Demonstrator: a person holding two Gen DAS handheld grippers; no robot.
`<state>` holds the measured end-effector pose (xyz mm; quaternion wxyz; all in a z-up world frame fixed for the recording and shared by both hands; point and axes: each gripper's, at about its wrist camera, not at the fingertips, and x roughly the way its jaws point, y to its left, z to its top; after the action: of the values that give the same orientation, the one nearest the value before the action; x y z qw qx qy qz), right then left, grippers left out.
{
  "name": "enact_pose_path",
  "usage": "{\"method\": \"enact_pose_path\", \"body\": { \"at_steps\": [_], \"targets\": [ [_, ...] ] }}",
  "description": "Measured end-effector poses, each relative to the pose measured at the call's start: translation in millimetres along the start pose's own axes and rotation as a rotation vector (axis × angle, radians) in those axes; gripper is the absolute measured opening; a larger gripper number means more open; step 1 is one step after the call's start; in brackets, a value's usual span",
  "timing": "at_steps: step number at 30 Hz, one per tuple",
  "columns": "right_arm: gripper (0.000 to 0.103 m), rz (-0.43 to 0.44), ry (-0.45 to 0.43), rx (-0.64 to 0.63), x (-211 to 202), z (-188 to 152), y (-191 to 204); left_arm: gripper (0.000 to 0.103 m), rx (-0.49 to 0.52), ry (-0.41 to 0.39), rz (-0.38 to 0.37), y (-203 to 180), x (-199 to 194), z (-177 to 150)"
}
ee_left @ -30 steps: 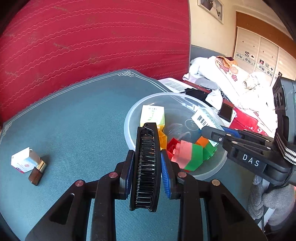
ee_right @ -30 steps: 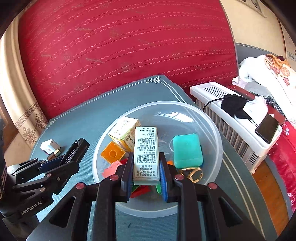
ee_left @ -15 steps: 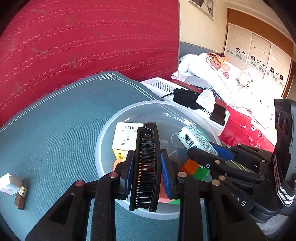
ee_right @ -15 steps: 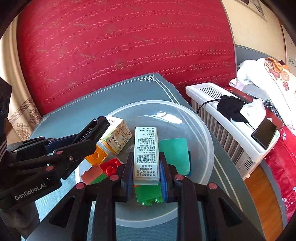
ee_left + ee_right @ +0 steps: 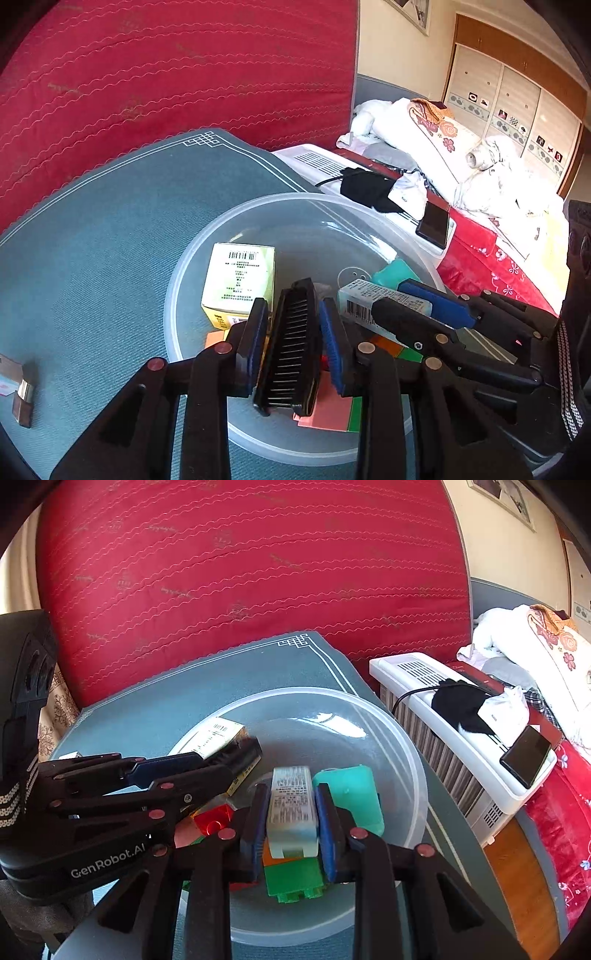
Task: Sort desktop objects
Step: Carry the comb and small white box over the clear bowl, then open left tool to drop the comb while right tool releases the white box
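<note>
Left of the left gripper (image 5: 293, 314) lies a teal tablecloth (image 5: 110, 221); its jaws clamp a black comb (image 5: 291, 347) over a clear plastic bowl (image 5: 406, 746). Beside it, the right gripper (image 5: 291, 797) pinches a white printed box (image 5: 293, 805) above the bowl's toy blocks (image 5: 293, 880) — a white heater (image 5: 443, 716) and rumpled bed (image 5: 480, 173) stand to its right, beneath a red quilted backdrop (image 5: 258, 572).

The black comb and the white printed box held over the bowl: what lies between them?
In the left wrist view, only the left tongs' right blue pad separates the black comb from the white printed box.
</note>
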<state>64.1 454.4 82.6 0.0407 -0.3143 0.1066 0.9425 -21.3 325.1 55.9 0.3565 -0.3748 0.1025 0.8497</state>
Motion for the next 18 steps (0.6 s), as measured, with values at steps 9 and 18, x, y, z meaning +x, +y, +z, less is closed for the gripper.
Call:
{"method": "enact_pose_path", "body": {
  "at_steps": [9,18],
  "targets": [
    [0.029,0.001,0.0,-0.001,-3,0,3,0.045,-0.031,-0.029,0.007,6,-13,-1],
    [0.037,-0.007,-0.018,-0.023,-10,1,12,0.045,-0.038,-0.066,0.042,11,-29,-4]
  ]
}}
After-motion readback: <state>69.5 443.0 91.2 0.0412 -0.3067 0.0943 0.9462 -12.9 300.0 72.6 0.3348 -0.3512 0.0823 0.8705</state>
